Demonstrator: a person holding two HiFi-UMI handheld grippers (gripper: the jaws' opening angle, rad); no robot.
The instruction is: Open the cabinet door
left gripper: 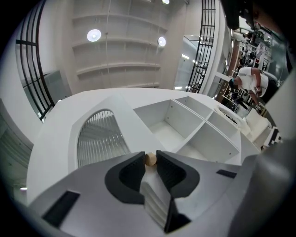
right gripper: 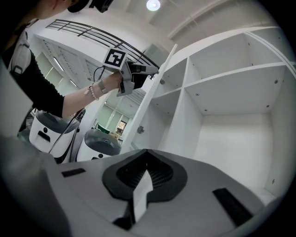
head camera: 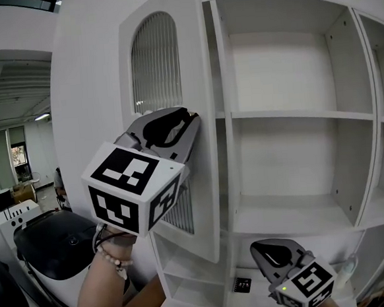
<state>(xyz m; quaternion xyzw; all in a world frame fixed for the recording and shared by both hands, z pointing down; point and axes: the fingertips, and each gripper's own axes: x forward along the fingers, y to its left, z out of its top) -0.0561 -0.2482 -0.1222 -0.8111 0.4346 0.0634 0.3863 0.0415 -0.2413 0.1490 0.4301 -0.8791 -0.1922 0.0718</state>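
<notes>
The left tool (head camera: 191, 122) is clamped on the small wooden knob (left gripper: 150, 159) of the cabinet door (head camera: 194, 56), one jaw pinching it from each side. The door, white with an arched ribbed-glass window (head camera: 154, 53), stands swung out from the cabinet (head camera: 353, 103), at the left of its bare shelves (head camera: 301, 116). Down low, the right tool (right gripper: 147, 151) faces those shelves, jaws pressed together with nothing between them, well apart from the door.
</notes>
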